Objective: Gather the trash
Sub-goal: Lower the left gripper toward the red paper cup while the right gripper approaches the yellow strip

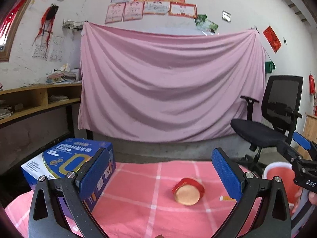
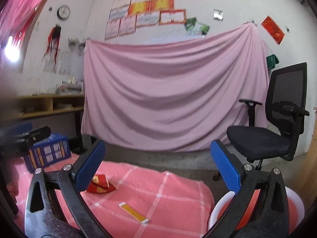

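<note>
Both tongs apart, holding nothing: left gripper (image 1: 164, 170), right gripper (image 2: 158, 168). Red wrapper (image 1: 188, 191) lies mid-cloth; yellow strip (image 2: 133, 212) nearer, right. Both look light, crinkly, likely slippery. You pinch wrapper across its raised rim, then bin (image 2: 297, 200) near right.

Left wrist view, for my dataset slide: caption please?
Open left gripper hovers above a red snack packet on the pink checked cloth, blue box beside.
</note>
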A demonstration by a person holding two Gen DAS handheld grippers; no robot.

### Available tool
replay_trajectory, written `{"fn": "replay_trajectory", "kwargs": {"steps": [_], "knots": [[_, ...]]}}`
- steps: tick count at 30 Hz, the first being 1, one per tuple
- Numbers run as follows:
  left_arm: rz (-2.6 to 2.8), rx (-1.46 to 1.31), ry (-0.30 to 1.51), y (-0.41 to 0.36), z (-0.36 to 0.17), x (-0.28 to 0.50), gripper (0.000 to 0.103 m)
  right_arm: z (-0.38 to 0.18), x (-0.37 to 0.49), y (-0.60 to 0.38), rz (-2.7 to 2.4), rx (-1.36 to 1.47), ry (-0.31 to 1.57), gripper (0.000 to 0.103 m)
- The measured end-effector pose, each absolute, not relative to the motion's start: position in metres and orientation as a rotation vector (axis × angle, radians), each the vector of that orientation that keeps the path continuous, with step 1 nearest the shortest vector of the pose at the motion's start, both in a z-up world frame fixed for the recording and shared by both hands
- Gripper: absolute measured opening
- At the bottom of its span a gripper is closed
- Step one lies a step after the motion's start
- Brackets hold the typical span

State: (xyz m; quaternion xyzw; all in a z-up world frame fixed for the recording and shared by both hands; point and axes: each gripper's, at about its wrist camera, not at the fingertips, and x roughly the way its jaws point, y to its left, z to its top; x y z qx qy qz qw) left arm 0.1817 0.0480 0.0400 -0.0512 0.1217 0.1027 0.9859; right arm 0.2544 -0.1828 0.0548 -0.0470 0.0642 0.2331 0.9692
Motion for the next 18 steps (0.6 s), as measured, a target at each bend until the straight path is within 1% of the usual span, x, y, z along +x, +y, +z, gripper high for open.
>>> {"fn": "replay_trajectory", "kwargs": {"steps": [6, 16, 17, 18], "knots": [[0.161, -0.115, 0.360, 0.055, 0.025, 0.199, 0.101, 0.033, 0.275, -0.169, 0.471, -0.154, 0.281, 0.103], [0.046, -0.114, 0.615, 0.047, 0.001, 0.246, 0.101, -0.012, 0.325, -0.157, 0.556, -0.185, 0.679, 0.103], [0.030, -0.112, 0.635, 0.045, -0.001, 0.250, 0.101, -0.017, 0.329, -0.155, 0.567, -0.189, 0.719, 0.102], [0.018, -0.112, 0.651, 0.044, -0.003, 0.253, 0.101, -0.020, 0.331, -0.154, 0.580, -0.190, 0.746, 0.098]]}}
